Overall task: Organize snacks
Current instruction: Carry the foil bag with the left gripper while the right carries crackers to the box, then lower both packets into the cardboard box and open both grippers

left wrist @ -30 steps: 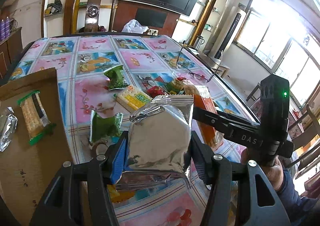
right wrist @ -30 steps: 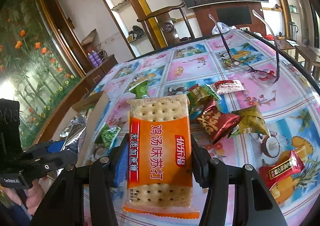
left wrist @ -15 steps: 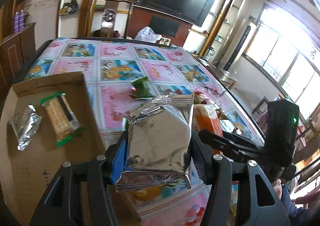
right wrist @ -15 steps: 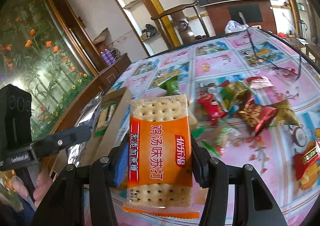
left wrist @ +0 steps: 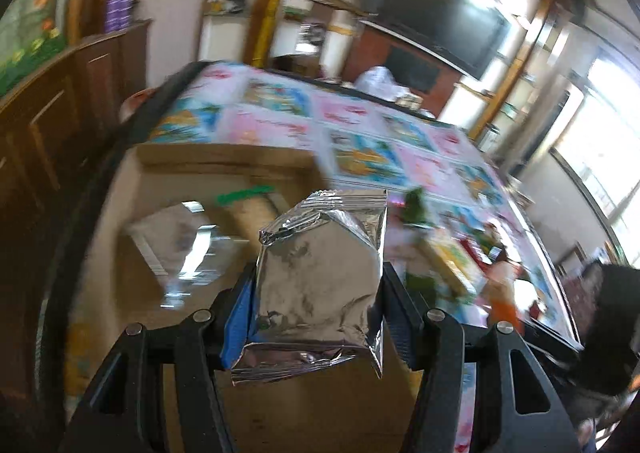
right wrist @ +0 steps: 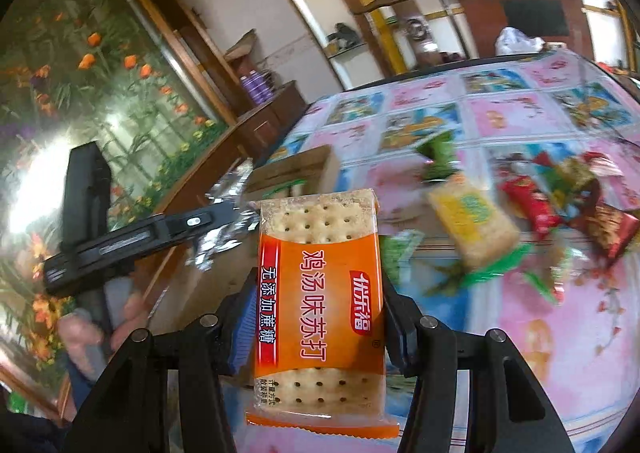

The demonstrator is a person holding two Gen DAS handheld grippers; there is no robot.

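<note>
Over the cardboard box (left wrist: 192, 173) my left gripper (left wrist: 316, 293) clamps the silver foil packet (left wrist: 320, 273) upright, the box floor directly beneath. Further right, my right gripper (right wrist: 316, 301) clamps the orange cracker pack (right wrist: 320, 293), long axis along the fingers; I judge the box lies to its left, making the left gripper nearer.

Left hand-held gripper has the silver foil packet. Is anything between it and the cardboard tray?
Nothing visible blocks it. The left hand-held gripper holds the crinkled silver foil packet over the brown cardboard tray. Another silver foil packet and a green-ended cracker pack already lie there, so aim for bare cardboard.
</note>
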